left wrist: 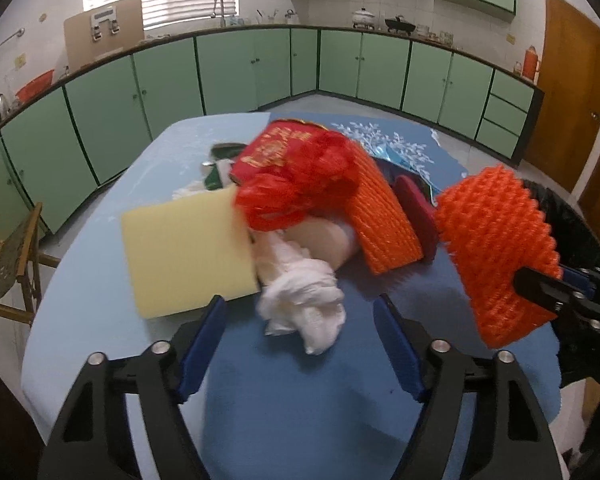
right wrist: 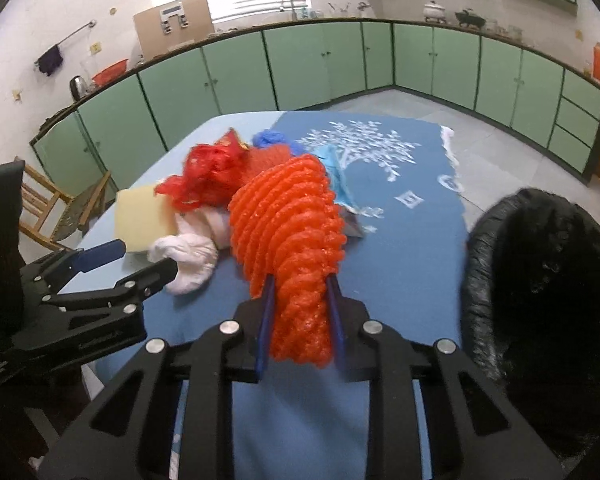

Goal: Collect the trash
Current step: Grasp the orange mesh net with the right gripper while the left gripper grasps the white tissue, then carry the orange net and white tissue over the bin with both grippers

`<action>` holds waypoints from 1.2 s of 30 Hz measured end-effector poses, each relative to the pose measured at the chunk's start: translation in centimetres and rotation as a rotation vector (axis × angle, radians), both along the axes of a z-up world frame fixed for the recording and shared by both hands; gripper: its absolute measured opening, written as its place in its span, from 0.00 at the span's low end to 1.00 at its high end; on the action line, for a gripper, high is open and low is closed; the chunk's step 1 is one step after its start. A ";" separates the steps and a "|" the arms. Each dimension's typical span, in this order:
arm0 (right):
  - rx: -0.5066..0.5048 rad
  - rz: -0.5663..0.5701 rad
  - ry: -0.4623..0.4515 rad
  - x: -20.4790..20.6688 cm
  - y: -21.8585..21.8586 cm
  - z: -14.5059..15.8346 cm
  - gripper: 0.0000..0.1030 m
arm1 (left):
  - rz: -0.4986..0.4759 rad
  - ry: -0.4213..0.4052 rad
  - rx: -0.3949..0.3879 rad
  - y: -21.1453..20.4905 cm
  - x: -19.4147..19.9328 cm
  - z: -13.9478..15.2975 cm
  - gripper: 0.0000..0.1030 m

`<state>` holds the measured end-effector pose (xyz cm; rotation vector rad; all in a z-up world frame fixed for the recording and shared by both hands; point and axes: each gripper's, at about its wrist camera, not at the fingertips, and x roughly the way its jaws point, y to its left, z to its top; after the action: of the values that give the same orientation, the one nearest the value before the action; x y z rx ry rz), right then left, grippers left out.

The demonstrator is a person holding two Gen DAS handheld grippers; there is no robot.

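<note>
Foam net, held: I have an orange foam net [right wrist: 296, 240] clamped between the jaws of the right gripper [right wrist: 300, 300]. It is lifted clear of the table and sticks forward past the fingertips.
Grip quality: I hold only the near end of the net. The material is soft and springy, so I judge it can squeeze out or sag if I swing fast.
Bin: the black bin bag [right wrist: 540, 300] sits just to the right of the held net, at the table edge. Its mouth looks open, but I cannot see inside.
Drop risk: if I release before the net is over the mouth, it can bounce off the rim and fall to the floor.
Left gripper: the left gripper [left wrist: 300, 340] has its jaws wide apart and holds nothing. It hovers just short of the white tissue wad [left wrist: 304, 304].
Pile: the remaining trash lies near the table's middle: a second orange foam net [left wrist: 380, 216], red netting [left wrist: 300, 184], a yellow foam sheet [left wrist: 188, 252] and the tissue, all touching or overlapping.
Pile risk: closing on the tissue could drag the yellow sheet or the red netting along, or push pieces toward the table edge.
Collision risk: both grippers work near each other; the right one's swing should stay away from the left.
Table: the blue cloth [right wrist: 400, 240] could snag on a low fingertip.
</note>
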<state>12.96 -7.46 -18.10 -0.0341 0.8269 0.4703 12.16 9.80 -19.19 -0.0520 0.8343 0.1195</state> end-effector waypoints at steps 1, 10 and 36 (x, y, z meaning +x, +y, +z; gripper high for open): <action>0.002 -0.007 0.003 0.0 -0.3 -0.1 0.23 | 0.003 0.007 0.000 -0.2 0.3 -0.3 0.65; -0.001 -0.027 0.020 1.1 -1.8 -0.9 0.23 | 0.051 0.044 0.044 -1.2 2.0 -1.7 0.33; 0.046 -0.154 -0.087 -2.3 -6.1 6.0 0.23 | -0.125 -0.159 -0.065 -4.1 -4.7 9.1 0.25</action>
<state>10.63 -13.55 -12.07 0.0512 0.7273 0.3397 7.43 5.67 -10.05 -0.0693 0.6810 -0.0292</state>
